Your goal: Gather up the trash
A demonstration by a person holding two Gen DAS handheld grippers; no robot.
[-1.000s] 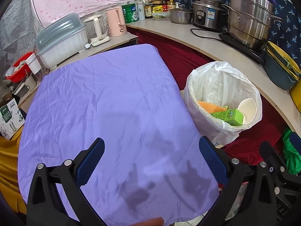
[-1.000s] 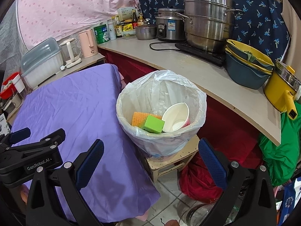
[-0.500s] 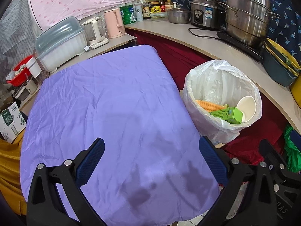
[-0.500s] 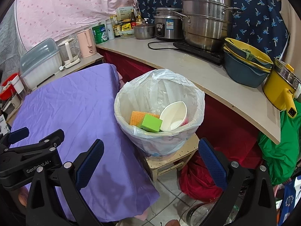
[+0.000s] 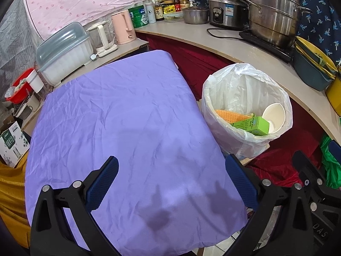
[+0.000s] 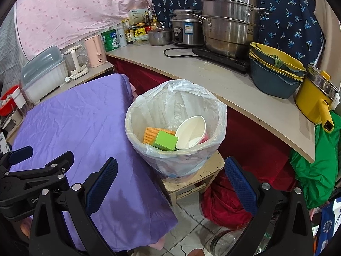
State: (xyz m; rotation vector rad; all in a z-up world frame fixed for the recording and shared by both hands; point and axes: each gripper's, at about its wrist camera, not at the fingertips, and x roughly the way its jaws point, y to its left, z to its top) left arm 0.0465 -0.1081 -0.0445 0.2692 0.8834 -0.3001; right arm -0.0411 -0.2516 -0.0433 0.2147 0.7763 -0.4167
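1. Left gripper: fingers spread wide, nothing between them; hovering over the near end of the purple cloth.
2. Right gripper: fingers likewise wide apart and empty, pointed at the bin at 12 o'clock. Left gripper visible from this view at 9 o'clock.
3. Purple cloth covers the counter entirely; creased, soft, no trash seen on it. Likely to slide or bunch if dragged on.
4. Trash all inside the bin, just beside the cloth's right edge, at 2 o'clock in the left view. Bin lined with a thin white bag folded over the rim; stands on a small wooden stool.
5. Contents:
   - green carton, judged light, stiff, crushable; best taken across its flat faces.
   - paper cup, lying tilted, mouth toward camera; judged very light, thin-walled, apt to buckle; pinch at the rim.
   - orange ribbed piece, half under the carton; material cannot be told.
6. Judgement: collecting looks near done. Bag film slippery, tears easily; gather at the rim fold if lifted.
7. Floor near stool: pale tiles, red cloth heap, green bag at 3 o'clock. Tight quarters.
8. Farther: curved worktop at 1 o'clock with stacked steel pots, rice cooker, basins, yellow pot.
9. Far left, 10 o'clock: pink kettle, lidded dish box. Pink dotted fabric behind.
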